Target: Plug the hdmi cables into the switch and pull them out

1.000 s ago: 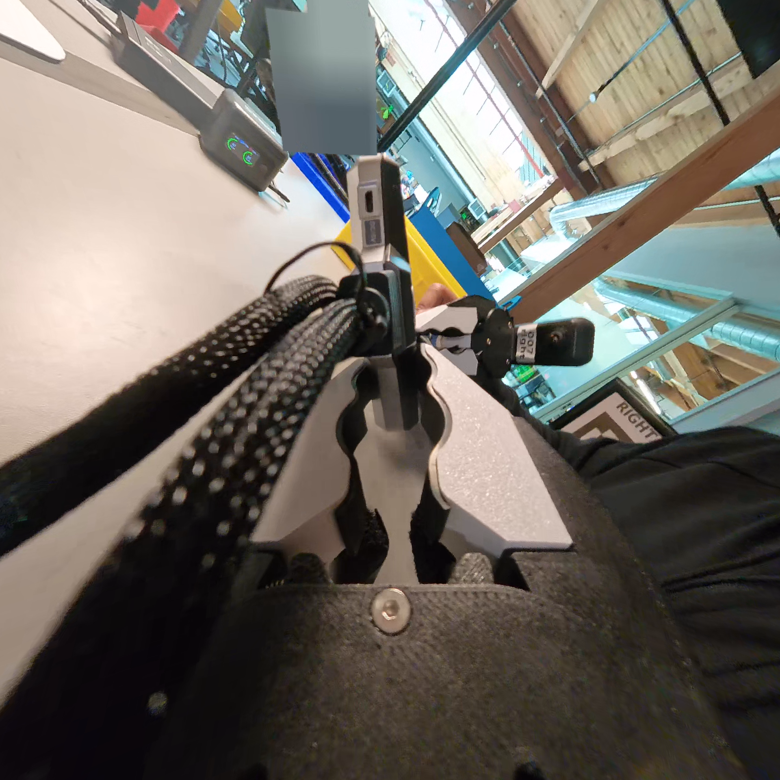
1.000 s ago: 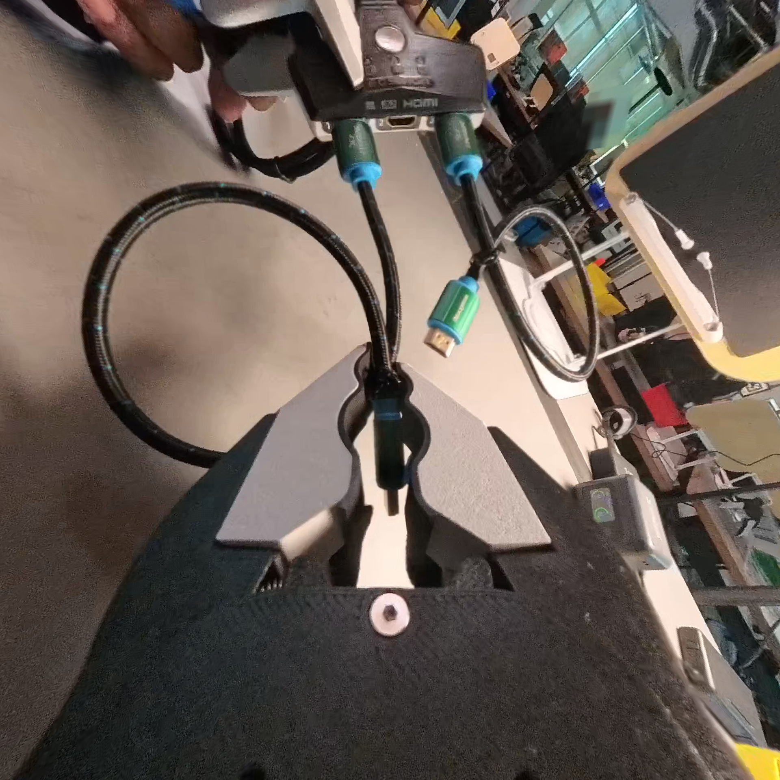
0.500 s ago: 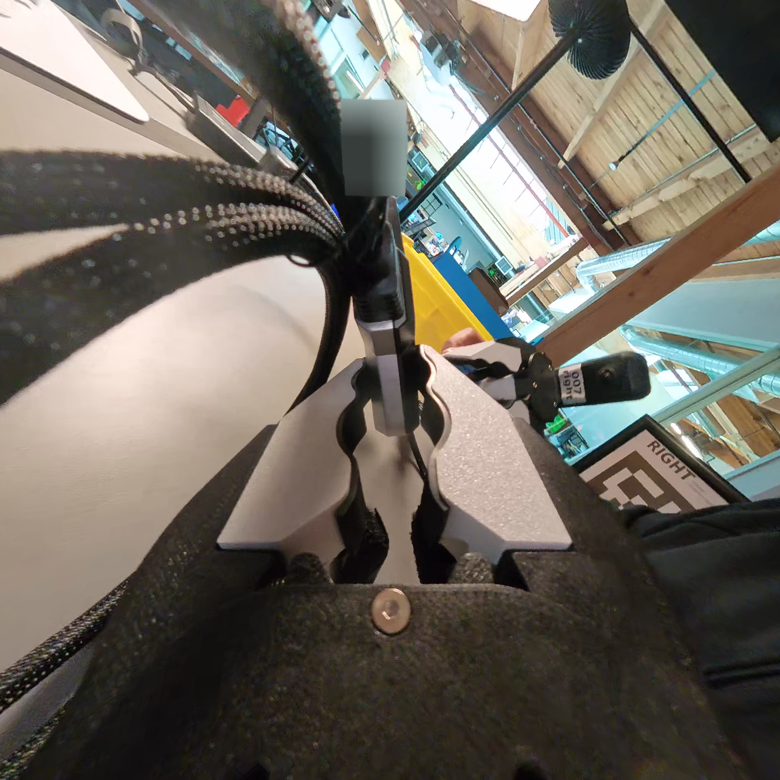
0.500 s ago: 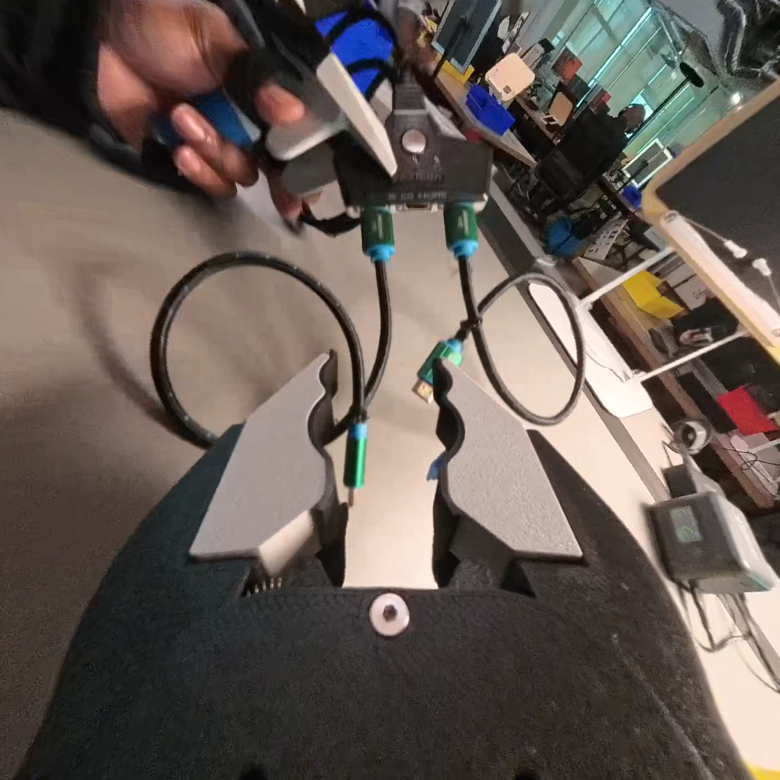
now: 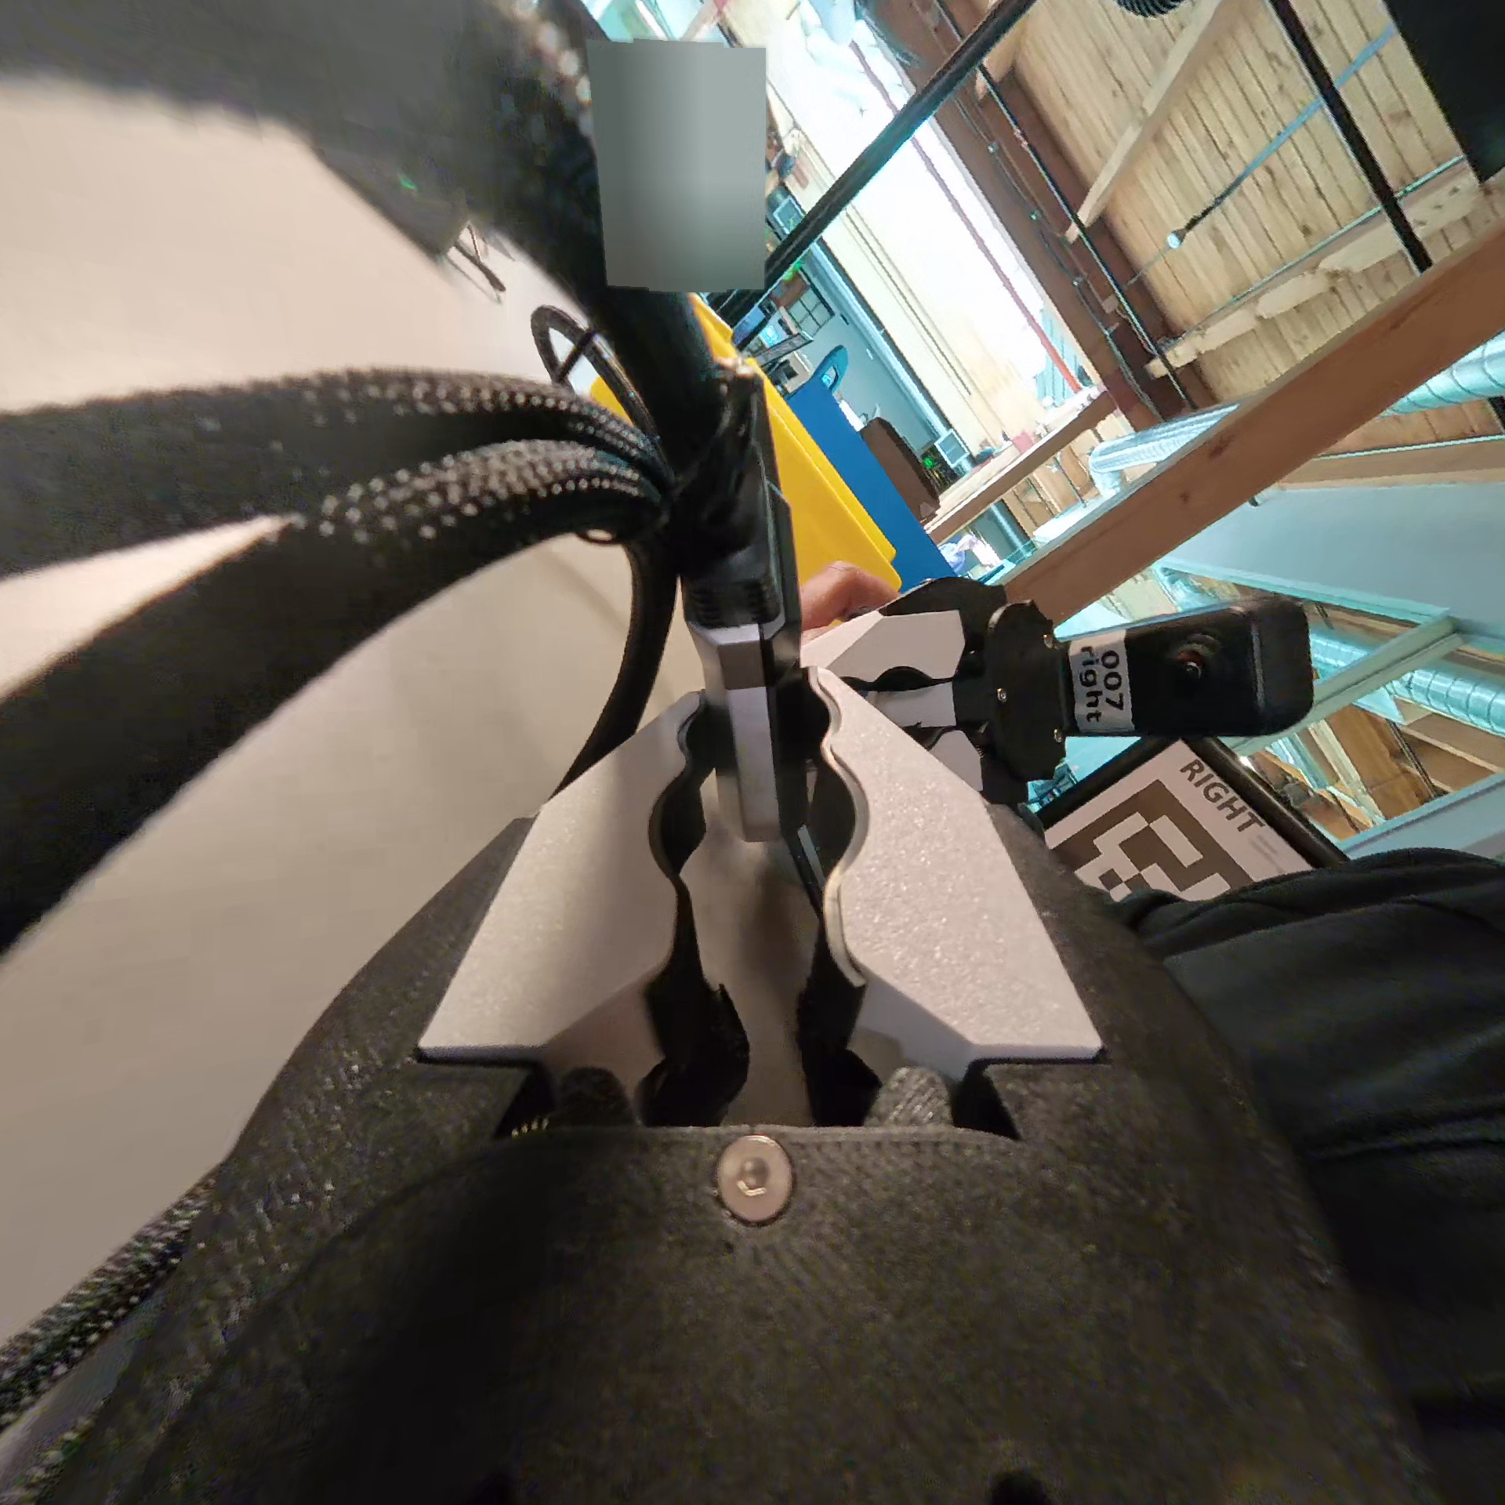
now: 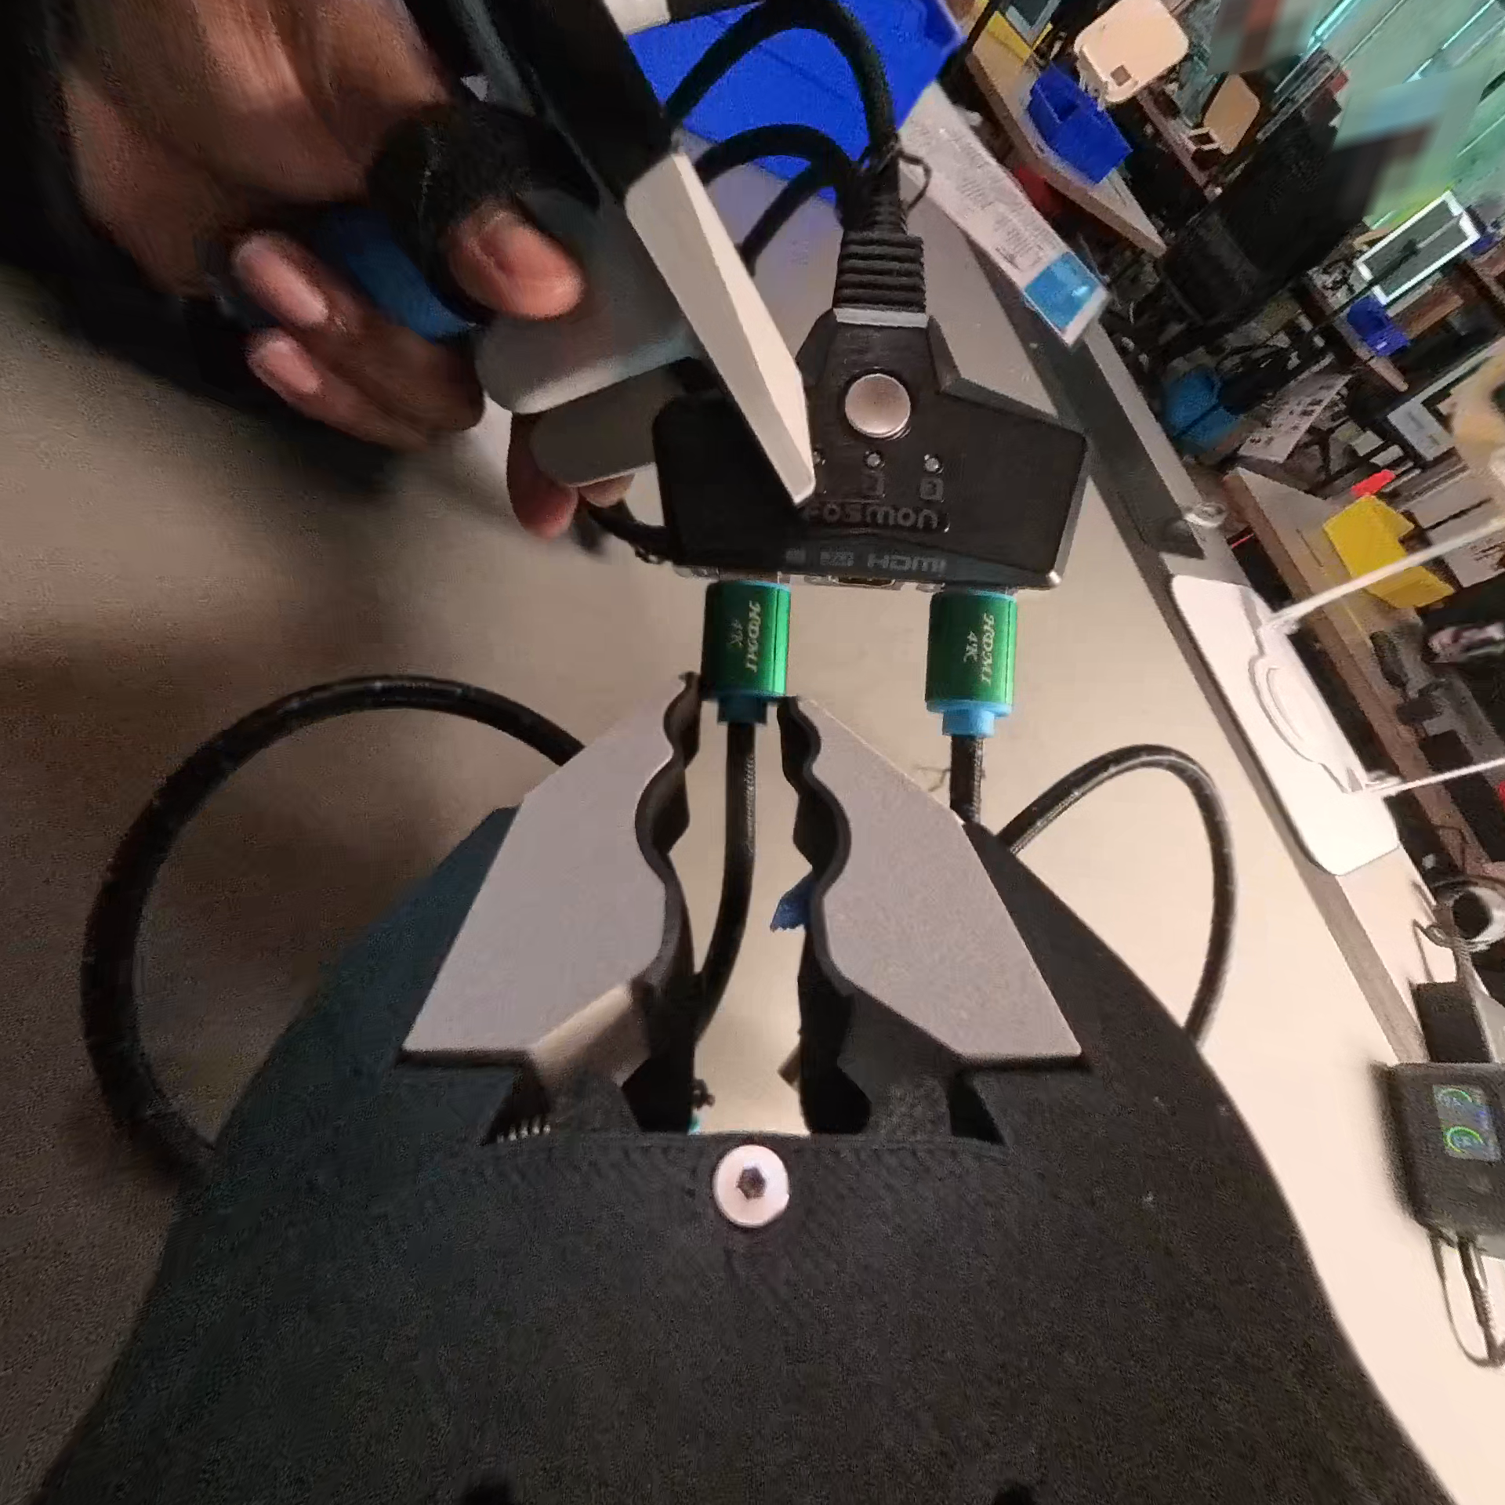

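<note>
**Switch clamped, two plugs seated**

The black switch was held edge-on, clamped by the left gripper above the table. Two green plugs were seated in its ports. The right gripper was spread apart around the left-hand cable, just below its plug.

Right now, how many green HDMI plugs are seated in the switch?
2. The left green plug sits just ahead of the open right gripper; the right green plug is beside it. Both enter the switch, which the left gripper holds. Middle port looks empty.
</note>
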`<move>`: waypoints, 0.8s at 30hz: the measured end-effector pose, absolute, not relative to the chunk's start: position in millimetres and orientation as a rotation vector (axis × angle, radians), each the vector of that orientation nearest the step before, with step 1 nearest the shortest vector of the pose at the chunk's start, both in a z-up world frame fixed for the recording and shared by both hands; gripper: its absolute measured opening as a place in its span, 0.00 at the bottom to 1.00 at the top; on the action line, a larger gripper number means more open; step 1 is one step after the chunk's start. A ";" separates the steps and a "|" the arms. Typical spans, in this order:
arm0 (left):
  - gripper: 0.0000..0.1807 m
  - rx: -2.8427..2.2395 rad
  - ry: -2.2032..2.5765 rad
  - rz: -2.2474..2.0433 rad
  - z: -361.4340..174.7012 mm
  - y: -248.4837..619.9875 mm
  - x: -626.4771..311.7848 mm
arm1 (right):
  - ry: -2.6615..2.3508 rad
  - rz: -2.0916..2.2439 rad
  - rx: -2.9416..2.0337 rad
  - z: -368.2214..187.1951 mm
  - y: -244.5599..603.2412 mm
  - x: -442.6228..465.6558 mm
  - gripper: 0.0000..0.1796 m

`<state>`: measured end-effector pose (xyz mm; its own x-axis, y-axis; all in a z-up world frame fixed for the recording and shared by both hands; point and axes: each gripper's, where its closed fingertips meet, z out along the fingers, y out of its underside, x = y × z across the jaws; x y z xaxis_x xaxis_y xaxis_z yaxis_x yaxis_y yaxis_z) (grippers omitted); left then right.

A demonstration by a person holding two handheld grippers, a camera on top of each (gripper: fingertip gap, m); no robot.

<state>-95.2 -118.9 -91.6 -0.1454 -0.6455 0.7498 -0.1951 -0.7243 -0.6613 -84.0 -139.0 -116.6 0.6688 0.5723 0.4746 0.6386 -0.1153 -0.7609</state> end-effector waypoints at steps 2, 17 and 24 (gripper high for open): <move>0.11 -1.853 0.907 -1.927 -95.0 -129.0 -103.0 | -0.953 -0.086 -1.779 -120.0 -149.0 -91.2 0.11; 0.11 -2.097 0.613 -1.887 -116.1 -164.5 -115.0 | -0.861 -0.055 -1.872 -135.3 -189.1 -115.1 0.09; 0.10 -2.082 0.623 -1.869 -114.7 -180.6 -119.0 | -0.963 0.043 -1.820 -134.4 -207.1 -116.7 0.09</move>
<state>-119.0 -180.6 -114.7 0.0731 -0.4870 0.8703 -0.1326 -0.8697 -0.4755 -116.7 -207.1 -134.4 0.6780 0.6258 0.3856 0.5888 -0.1483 -0.7946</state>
